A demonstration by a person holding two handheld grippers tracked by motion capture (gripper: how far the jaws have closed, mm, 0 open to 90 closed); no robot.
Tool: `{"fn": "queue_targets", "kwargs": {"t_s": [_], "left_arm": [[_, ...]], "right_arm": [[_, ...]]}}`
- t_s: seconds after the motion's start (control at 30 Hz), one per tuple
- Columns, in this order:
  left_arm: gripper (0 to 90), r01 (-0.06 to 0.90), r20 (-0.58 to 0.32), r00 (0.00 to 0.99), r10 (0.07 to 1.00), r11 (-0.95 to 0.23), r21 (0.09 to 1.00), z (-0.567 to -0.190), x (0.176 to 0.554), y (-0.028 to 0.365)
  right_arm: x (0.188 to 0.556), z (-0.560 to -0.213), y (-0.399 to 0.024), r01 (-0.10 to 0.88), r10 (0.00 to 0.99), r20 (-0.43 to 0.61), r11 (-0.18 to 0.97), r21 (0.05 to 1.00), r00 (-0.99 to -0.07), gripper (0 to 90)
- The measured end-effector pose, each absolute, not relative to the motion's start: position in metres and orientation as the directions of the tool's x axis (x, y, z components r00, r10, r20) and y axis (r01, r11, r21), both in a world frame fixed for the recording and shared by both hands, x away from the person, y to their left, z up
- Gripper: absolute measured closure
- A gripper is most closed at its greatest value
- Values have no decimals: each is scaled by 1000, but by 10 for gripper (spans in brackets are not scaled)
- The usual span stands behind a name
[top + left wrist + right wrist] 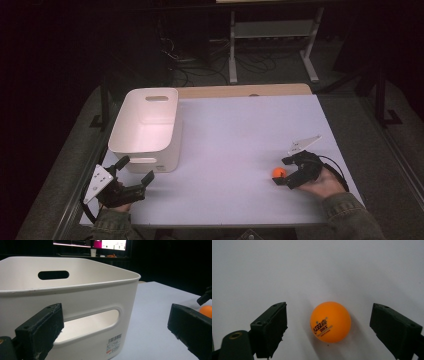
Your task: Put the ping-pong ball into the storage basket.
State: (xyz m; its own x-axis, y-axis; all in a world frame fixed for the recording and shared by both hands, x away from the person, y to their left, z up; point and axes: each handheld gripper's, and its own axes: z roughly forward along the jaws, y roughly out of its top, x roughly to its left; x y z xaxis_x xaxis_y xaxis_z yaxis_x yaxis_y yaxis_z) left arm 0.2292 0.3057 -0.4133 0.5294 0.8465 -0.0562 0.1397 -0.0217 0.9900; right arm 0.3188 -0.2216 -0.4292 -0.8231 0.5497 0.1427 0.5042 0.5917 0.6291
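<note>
We find the right gripper (286,173) set low on the bench (230,150), jaws spread wide on either side of an orange ball (278,172), none of the pads touching it yet; we read this as the approach to a pinch, with the gap kept generous because a light round ball would roll off at a nudge. The ball rests on the bench near the right front edge, well apart from the white bin (147,129) at the left, which we take as its likely destination. The left gripper (134,172) waits just in front of the bin's near wall, jaws also apart and holding nothing, perhaps ready to steady the bin. The right gripper view gives what the high view cannot: the ball (330,322) sits centred between the two black jaws, with printed lettering on its skin and clear bench showing on both sides. The left gripper view adds the bin's (82,297) handle slot, its barcode label and its bare far wall, with the ball (206,311) glimpsed at the right edge.
</note>
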Motion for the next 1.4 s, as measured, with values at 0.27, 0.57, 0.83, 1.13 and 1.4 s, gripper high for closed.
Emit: {"fn": "queue_targets", "kwargs": {"t_s": [0.27, 0.57, 0.83, 1.13, 1.4], "left_arm": [[0, 139, -54, 529, 847, -23, 990, -413, 229, 306], [0, 140, -56, 527, 848, -22, 990, -413, 229, 305], [0, 140, -55, 527, 848, -22, 990, -413, 229, 305], [0, 140, -55, 523, 851, -22, 990, -413, 229, 305], [0, 140, -55, 523, 851, -22, 990, -413, 229, 305]], "right_arm": [[322, -433, -220, 517, 549, 144, 619, 592, -823, 215], [323, -434, -219, 524, 549, 151, 624, 580, -822, 317], [323, -434, -218, 526, 556, 141, 630, 572, -819, 384], [324, -437, -215, 525, 553, 135, 647, 553, -822, 491], [324, -435, -218, 528, 552, 147, 635, 564, -820, 495]]}}
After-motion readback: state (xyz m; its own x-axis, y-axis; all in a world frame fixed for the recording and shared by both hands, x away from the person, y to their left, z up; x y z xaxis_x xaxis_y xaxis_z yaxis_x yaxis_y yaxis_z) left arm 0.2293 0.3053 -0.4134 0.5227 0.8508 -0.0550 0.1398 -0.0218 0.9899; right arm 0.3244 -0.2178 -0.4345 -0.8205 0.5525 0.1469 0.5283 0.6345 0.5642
